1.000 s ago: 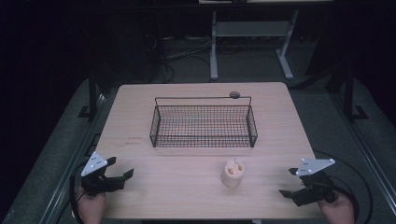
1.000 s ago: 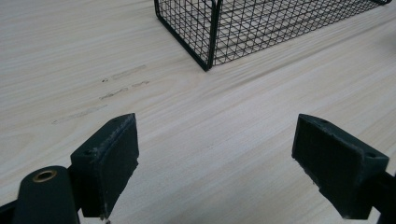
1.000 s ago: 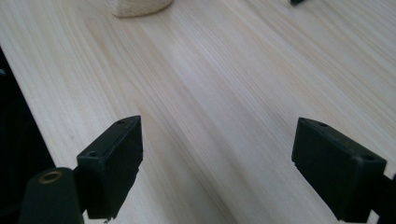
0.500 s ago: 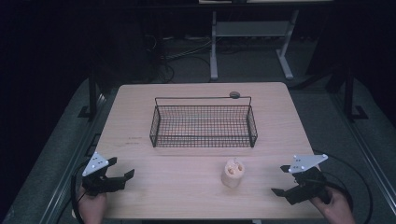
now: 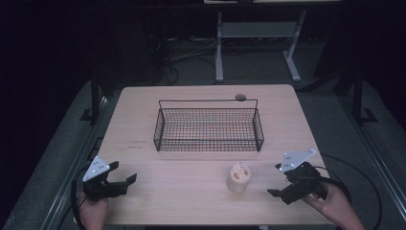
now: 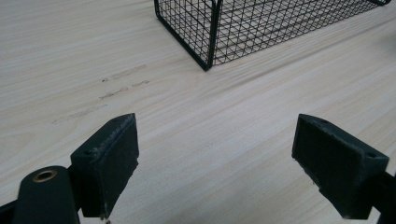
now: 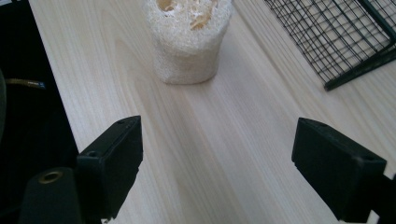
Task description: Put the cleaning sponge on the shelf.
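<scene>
Loofah stands upright on the table, untouched, at about 5 o'clock from the wire basket and well apart from it. Right gripper sits at 3 o'clock of the loofah, jaws spread wide and aimed at it, with bare table between. Left gripper rests at the table's 8 o'clock corner, jaws also spread, holding nothing. Basket looks empty. I judge the work barely begun: approach, pinch, lift and drop into the basket all remain.
</scene>
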Demonstrator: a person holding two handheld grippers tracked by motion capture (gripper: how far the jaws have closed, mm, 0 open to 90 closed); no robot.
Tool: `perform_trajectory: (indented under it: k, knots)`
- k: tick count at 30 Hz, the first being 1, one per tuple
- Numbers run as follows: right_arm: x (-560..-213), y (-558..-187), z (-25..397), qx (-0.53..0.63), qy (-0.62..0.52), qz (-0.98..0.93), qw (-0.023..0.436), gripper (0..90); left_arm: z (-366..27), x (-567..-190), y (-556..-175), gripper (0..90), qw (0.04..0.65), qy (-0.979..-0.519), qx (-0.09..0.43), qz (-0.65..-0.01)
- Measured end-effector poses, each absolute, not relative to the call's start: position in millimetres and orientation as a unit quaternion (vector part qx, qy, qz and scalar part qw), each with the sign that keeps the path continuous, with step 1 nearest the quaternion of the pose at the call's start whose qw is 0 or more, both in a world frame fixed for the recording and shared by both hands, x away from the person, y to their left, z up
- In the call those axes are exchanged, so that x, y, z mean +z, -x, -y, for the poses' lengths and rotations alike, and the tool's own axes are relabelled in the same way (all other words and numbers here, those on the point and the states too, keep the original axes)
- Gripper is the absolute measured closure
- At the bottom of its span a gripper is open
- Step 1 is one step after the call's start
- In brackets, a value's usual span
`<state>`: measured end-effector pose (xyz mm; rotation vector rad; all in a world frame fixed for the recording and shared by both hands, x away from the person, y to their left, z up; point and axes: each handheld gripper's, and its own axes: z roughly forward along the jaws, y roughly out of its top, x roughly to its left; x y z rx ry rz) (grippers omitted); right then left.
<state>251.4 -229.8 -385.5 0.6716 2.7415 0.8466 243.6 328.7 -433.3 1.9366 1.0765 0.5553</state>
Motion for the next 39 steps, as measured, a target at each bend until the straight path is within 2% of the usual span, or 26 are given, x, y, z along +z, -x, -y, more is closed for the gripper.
perform_trajectory:
  k: [39]
  knots:
    - [-385, -281, 159, 0.249, -0.160, -0.953, 0.061, 16.7, -328, -433, -244, 13.8, 0.417, -0.772, 0.218, -0.427]
